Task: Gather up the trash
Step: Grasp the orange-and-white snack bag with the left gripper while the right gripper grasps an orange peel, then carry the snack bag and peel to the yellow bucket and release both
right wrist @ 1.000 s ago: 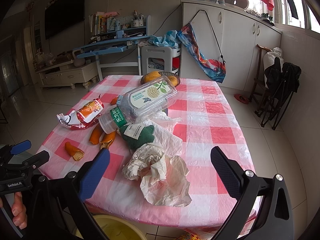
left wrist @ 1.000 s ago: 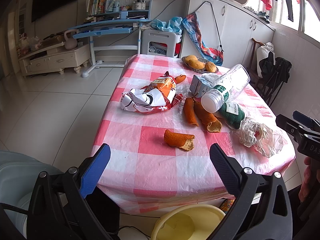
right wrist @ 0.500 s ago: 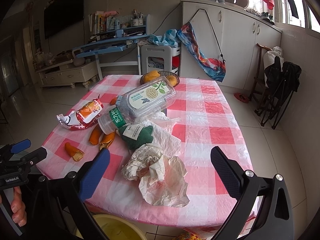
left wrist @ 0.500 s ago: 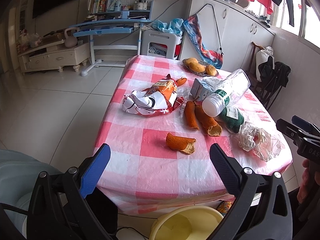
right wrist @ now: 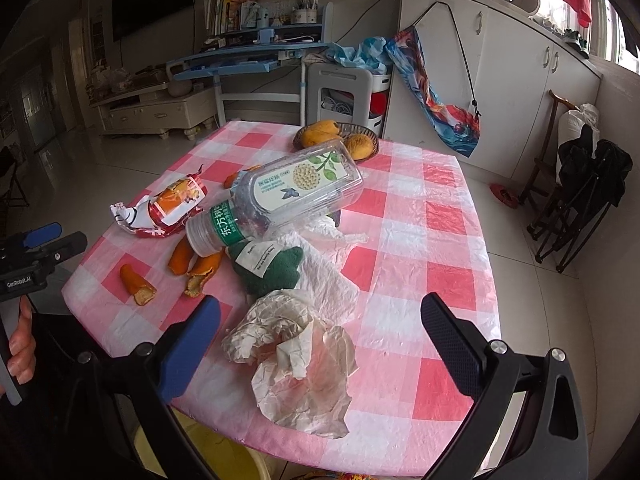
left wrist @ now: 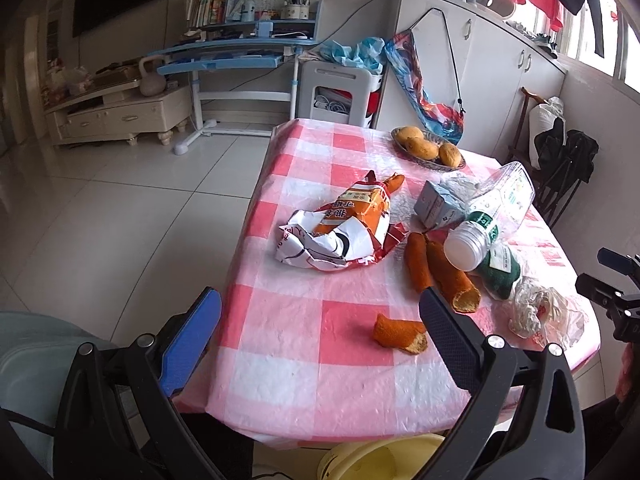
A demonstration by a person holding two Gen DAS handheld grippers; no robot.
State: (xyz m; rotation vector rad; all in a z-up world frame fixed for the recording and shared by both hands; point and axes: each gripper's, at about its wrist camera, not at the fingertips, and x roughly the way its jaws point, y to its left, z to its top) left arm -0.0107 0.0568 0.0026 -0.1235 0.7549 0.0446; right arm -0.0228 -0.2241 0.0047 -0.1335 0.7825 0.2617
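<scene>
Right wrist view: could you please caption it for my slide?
Open right tongs above crumpled paper on the checked table.

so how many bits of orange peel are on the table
3 clear: one alone near the front edge, two side by side by the bottle cap. An orange bit behind the snack bag may be another.

Daylight pours in from the windows (left wrist: 624, 48) on my right and blows them out to white. The tablecloth (right wrist: 420, 240) is bright with soft shadows and a bit of plastic sheen. The far left of the room is dim — heavy fisheye bending, black corners, but everything's pretty sharp.
</scene>
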